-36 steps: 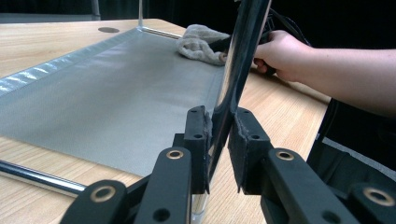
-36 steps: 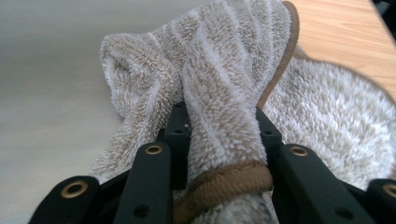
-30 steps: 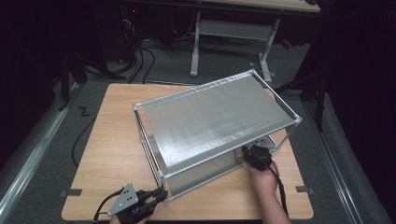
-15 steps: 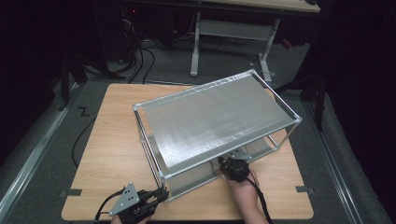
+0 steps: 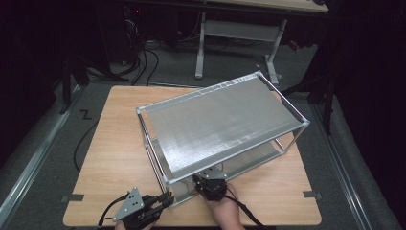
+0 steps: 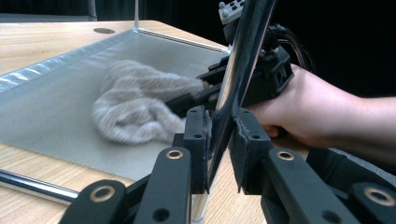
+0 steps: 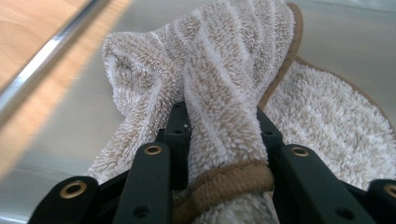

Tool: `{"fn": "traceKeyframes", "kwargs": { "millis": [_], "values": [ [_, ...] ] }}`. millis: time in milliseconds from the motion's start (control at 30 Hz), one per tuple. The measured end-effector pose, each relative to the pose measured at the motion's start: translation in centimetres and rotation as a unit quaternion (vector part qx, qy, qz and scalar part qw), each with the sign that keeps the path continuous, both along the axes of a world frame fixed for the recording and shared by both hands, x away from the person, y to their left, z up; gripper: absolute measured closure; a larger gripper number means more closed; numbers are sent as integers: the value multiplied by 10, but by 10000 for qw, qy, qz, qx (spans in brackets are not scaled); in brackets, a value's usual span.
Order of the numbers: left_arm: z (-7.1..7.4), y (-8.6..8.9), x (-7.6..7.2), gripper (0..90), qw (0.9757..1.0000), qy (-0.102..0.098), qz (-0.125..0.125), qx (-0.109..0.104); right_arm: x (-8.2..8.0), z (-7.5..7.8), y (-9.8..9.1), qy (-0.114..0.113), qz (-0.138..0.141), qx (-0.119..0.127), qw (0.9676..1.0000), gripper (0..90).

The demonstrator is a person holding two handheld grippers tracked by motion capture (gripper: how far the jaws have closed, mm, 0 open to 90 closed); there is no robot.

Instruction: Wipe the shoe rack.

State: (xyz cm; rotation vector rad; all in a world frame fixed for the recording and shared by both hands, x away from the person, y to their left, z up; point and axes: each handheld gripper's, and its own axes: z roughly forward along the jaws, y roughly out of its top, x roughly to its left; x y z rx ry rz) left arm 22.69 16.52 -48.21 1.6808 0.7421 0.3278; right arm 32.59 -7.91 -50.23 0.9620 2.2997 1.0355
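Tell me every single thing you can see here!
Light wooden table: one, tan, in the middle of the room.
Two-level silver metal shelf rack: one, grey, standing askew on the table.
Fluffy beige towel with brown edging: one, on the rack's lower shelf.
Grey metal desk frame: one, behind the table.
Black cables: several, on the floor behind.
Left claw: black, clamped on the rack's chrome corner post.
Right claw: black, pinching the towel.
Right hand: one, holding the right claw.

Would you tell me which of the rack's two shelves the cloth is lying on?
The lower shelf, close above the table. The beige cloth lies there, pinched by the right gripper, while the top shelf above carries nothing.
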Motion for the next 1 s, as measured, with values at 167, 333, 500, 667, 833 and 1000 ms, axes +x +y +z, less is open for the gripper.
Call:
{"fn": "traceKeyframes", "kwargs": {
  "millis": [167,333,500,667,833,1000],
  "values": [
    [0,-1,0,767,10000,12,7,-7,-8,0,20,103,101,33,9999,670],
    [-1,-1,0,770,10000,-36,11,29,-17,0,39,125,303,56,9994,669],
    [-1,-1,0,769,10000,-13,-2,-5,-16,-1,38,157,324,157,9992,667],
    [-1,-1,-1,770,10000,-37,7,29,-13,-1,35,124,289,119,9994,663],
    [-2,0,-1,768,10000,4,5,-5,2,0,12,26,53,7,10000,663],
    [-1,-1,-1,767,10000,20,8,-11,24,1,-23,116,-456,248,9986,664]
  ]
}}
